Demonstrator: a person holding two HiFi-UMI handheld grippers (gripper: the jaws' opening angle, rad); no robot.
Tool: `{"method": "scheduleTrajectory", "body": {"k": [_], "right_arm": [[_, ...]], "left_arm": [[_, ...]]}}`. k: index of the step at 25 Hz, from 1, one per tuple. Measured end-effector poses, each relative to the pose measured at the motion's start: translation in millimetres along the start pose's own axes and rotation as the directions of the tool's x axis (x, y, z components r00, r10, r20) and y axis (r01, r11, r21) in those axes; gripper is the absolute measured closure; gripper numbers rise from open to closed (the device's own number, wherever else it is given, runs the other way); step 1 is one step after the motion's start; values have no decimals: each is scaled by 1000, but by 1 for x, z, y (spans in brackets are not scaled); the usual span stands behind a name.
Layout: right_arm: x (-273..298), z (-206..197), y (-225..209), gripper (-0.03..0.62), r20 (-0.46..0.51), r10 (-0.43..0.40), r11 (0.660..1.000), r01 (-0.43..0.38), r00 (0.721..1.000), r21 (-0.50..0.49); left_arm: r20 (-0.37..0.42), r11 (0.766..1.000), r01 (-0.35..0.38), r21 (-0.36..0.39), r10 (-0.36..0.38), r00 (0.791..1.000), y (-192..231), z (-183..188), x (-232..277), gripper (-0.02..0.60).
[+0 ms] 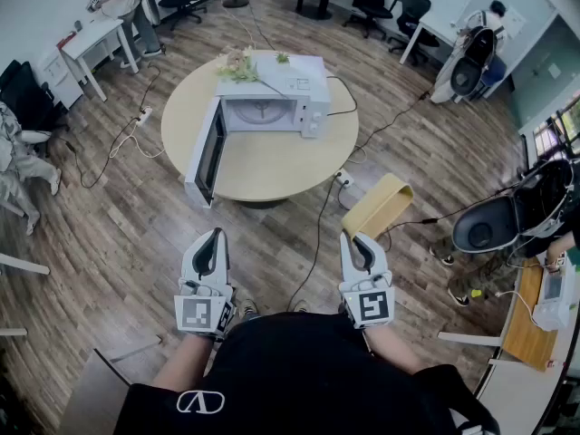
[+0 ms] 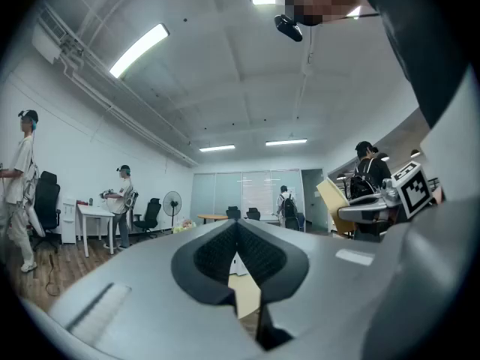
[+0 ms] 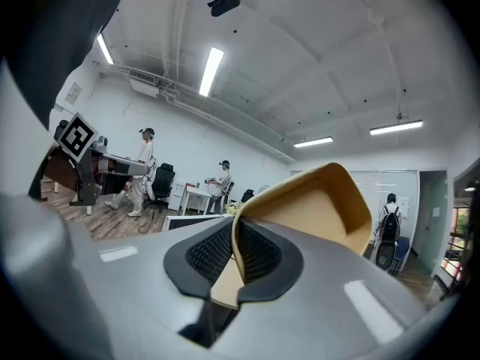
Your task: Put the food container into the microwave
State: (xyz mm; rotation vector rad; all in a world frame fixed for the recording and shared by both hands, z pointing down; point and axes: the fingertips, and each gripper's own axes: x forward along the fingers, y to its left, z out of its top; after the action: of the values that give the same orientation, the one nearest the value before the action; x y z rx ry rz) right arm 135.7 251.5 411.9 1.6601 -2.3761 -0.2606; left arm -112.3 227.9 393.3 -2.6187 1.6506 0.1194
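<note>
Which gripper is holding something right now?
The right gripper, clamped on the rim of the tan food container; the left gripper is closed with nothing between its jaws.

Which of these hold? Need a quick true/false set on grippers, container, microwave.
1. The right gripper is shut on the food container. True.
2. The door of the microwave is closed. False: it stands open.
3. The left gripper holds nothing. True: jaws together, empty.
4. The food container is inside the microwave. False: it is held in the air, short of the round table.
5. The microwave stands on the floor. False: it is on the round table.
</note>
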Motion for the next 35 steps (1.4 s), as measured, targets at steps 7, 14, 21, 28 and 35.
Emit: {"method": "scheduleTrajectory", "body": {"k": [7,14,21,28,35], "right_arm": [[-6,4,6,572,16,19,1000,-19,1000,-10],[-8,1,14,571,7,64,998,-64,998,-1],[-16,-15,-3,571,3,82,997,-82,997,-3],[-19,-33,-45,571,44,127,991,-128,991,29],[15,-39,-54,571,80,185,982,-187,980,18]], "left_arm": [[8,1000,5,-3,-5,1000,-9,5,-9,581],[10,1000,4,-16,-3,1000,-19,4,-16,581],[-3,1000,-16,-1,16,1000,-43,2,-11,581],[-26,999,-41,32,42,999,-94,-3,-1,581],[-24,994,-92,58,94,995,-87,-4,24,581]]}}
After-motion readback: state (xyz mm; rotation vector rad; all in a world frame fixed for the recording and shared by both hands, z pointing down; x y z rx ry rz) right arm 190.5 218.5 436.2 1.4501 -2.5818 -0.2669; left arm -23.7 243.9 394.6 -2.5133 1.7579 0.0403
